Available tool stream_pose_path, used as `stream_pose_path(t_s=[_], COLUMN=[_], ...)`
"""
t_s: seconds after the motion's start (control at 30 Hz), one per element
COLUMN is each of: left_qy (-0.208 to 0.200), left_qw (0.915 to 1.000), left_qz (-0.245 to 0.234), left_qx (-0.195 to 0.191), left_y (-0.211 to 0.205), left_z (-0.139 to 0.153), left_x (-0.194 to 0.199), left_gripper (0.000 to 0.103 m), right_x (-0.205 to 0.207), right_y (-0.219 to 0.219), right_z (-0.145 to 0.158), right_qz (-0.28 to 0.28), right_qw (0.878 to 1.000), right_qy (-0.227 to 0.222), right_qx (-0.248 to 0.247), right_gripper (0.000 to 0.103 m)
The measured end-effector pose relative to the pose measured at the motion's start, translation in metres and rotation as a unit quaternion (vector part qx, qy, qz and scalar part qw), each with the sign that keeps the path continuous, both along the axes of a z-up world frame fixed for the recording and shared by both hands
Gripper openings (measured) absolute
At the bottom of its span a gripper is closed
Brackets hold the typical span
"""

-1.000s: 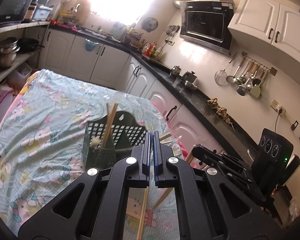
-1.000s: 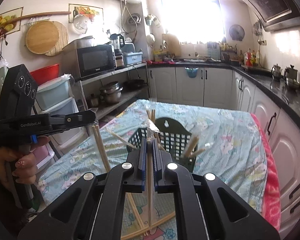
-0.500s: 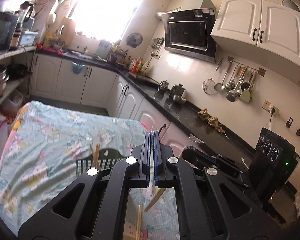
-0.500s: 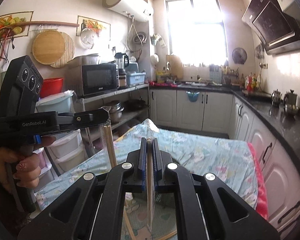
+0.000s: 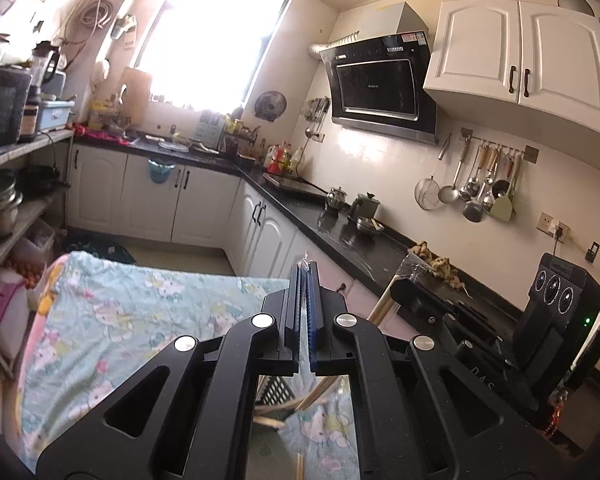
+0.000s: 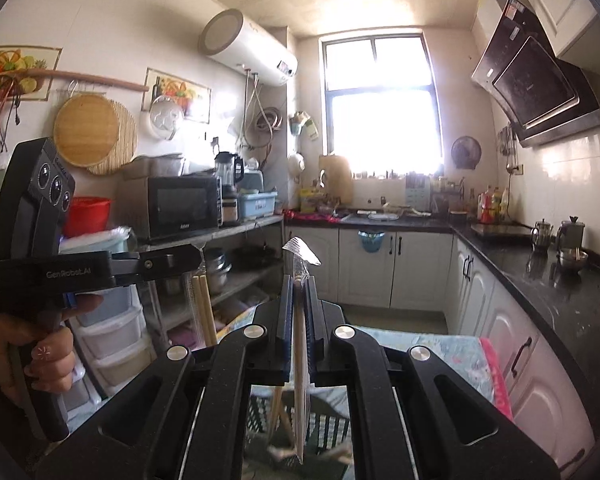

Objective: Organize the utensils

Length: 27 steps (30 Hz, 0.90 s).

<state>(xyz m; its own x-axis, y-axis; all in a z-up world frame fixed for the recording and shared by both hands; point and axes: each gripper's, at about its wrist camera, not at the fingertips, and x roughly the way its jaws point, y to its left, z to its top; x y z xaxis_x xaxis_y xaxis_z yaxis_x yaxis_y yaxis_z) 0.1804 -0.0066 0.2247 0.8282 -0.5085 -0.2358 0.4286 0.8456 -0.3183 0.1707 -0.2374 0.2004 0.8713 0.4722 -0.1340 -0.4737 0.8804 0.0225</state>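
My left gripper (image 5: 305, 276) is shut on the clear wrapper (image 5: 306, 259) of a chopstick pack. In the right wrist view that pack's wooden chopsticks (image 6: 204, 308) hang below the left gripper (image 6: 196, 254), which a hand (image 6: 40, 356) holds. My right gripper (image 6: 299, 284) is shut on a second wrapped pair of chopsticks (image 6: 300, 360), whose wrapper tip (image 6: 300, 250) sticks up past the fingers. From the left wrist it shows at the right, the right gripper (image 5: 410, 276) with its chopsticks (image 5: 382, 306). The dark green slotted basket (image 6: 328, 420) lies below, mostly hidden by both grippers, with loose chopsticks (image 5: 312, 396) by it.
The table wears a pale blue cartoon cloth (image 5: 120, 312). Black counters (image 6: 548, 280) with kettles run along the right wall over white cabinets. Open shelves with a microwave (image 6: 180, 206), pots and plastic drawers (image 6: 108, 344) stand on the left.
Both grippers have risen with their wrapped chopsticks still held. The basket and table have dropped from mid-view to beneath the fingers, and more of the kitchen walls shows.
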Motion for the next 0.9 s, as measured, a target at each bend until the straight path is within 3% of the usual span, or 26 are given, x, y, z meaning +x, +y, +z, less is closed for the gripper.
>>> stream_pose_path(t_s=[0.37,0.9], left_qy=[-0.01,0.019], left_qw=[0.9994,0.9978], left_qz=[0.033,0.063], left_qx=[0.008,0.006], left_y=[0.008,0.018], left_z=[0.001,-0.052], left_x=[0.026,0.059], left_gripper=[0.001,0.001], right_x=[0.035,0.062], right_y=[-0.006,0.002], right_z=[-0.004,-0.049], right_qz=[-0.015,-0.027], right_qw=[1.0,1.0], right_qy=[-0.005,0.013], right_qx=[0.021,-0.002], right_gripper=[0.006,0.006])
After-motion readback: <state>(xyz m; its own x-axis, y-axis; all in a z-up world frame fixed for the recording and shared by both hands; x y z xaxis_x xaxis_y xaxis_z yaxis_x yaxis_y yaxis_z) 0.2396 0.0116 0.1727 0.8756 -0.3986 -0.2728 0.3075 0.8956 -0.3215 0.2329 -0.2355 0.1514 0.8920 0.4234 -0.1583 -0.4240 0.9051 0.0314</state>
